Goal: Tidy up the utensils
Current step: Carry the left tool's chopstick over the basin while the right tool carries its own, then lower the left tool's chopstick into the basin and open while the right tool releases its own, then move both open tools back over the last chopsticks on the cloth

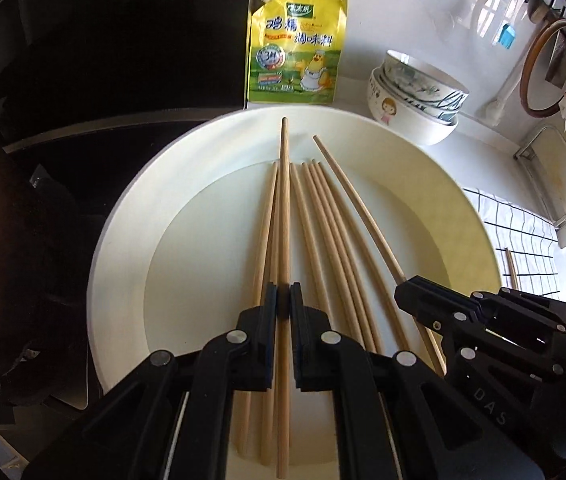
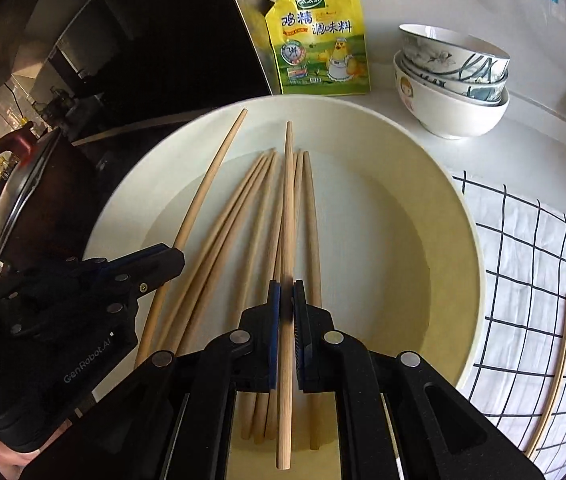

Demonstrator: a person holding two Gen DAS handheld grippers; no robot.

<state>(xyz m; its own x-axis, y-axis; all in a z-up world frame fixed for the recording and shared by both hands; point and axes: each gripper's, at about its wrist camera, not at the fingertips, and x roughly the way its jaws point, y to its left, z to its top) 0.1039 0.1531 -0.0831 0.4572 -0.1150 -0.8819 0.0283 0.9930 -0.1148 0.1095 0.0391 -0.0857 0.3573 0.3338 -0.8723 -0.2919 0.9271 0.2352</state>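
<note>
Both tongs angle steeply down over the big white plate (image 1: 131, 240), side by side, tips toward the frame top. Left tongs (image 1: 283, 304) clamped narrow on one chopstick (image 1: 283, 200), which runs from below the jaws up past the plate's inner ring. Right tongs (image 2: 286, 304) likewise clamped on one chopstick (image 2: 289, 200); in the left wrist view they sit at lower right, in the right wrist view the left tongs sit at lower left.

Counts:
- plate: 1, centre of both frames, on the white desk (image 2: 403, 0).
- checked cloth (image 2: 531, 264): 1, right edge, partly under the plate rim.
- bowls (image 2: 451, 80): stack at upper right, looks like 4, exact count unclear.
- yellow seasoning pouch (image 2: 319, 40): 1, top centre, just behind the plate.
- loose chopsticks in plate (image 1: 323, 240): about 7, lying near-parallel, under and between the held ones.
- chopsticks on cloth (image 2: 555, 376): 2, together, lower right.
</note>
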